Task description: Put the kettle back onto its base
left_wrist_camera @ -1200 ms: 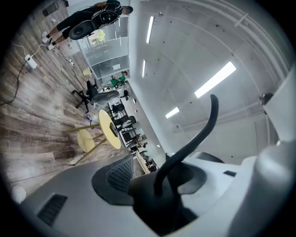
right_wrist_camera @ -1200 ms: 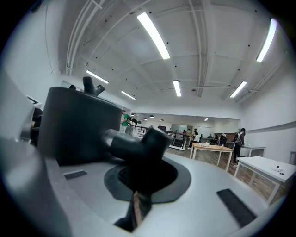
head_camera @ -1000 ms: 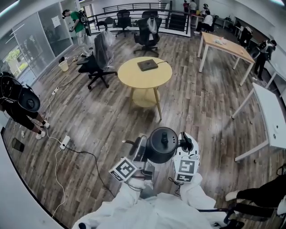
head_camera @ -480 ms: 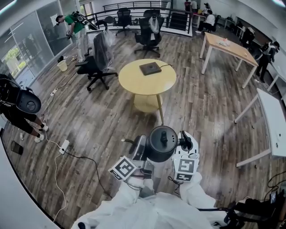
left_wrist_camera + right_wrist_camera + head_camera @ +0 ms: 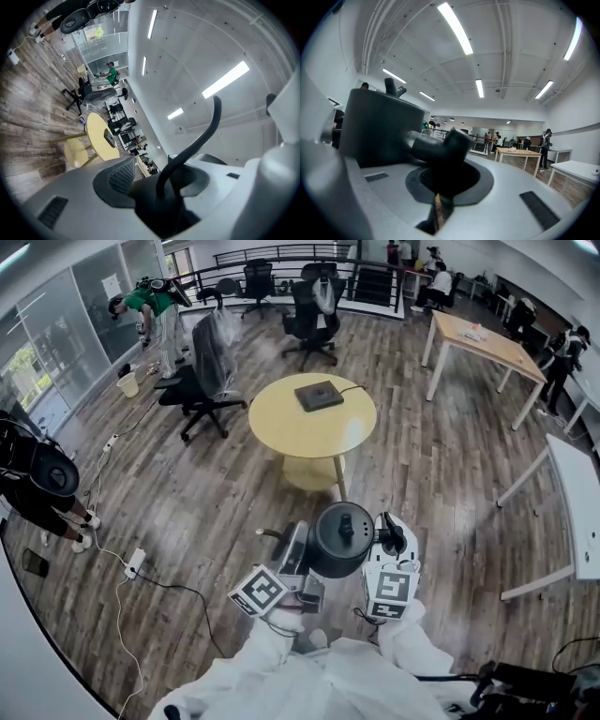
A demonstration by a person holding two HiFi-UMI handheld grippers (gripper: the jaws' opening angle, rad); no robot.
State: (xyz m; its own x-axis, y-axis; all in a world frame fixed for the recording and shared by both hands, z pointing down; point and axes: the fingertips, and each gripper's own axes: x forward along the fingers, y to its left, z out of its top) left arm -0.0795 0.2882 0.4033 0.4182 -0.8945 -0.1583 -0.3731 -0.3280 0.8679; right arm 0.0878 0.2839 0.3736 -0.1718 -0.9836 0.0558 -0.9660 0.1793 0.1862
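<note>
The kettle (image 5: 339, 540), black with a knobbed lid, hangs in the air close to the person's body, over the wood floor and well short of the near edge of the round yellow table (image 5: 281, 427). The right gripper (image 5: 386, 545) carries it. In the right gripper view its jaws are pinched onto the kettle's black handle stub, with the dark body (image 5: 379, 126) just to their left. The left gripper (image 5: 298, 554) sits just beside the kettle's other side. In the left gripper view its jaws are drawn in around a dark piece from which a thin black cord (image 5: 206, 131) curves upward; what that piece belongs to I cannot tell.

The base (image 5: 317, 395) lies flat near the middle of the table, a little toward the far edge, and nothing sits on it. By my reading, the lift is done; the carry to the table and the setting-down remain.

Count: one kettle, one base, one round table, two grippers.
</note>
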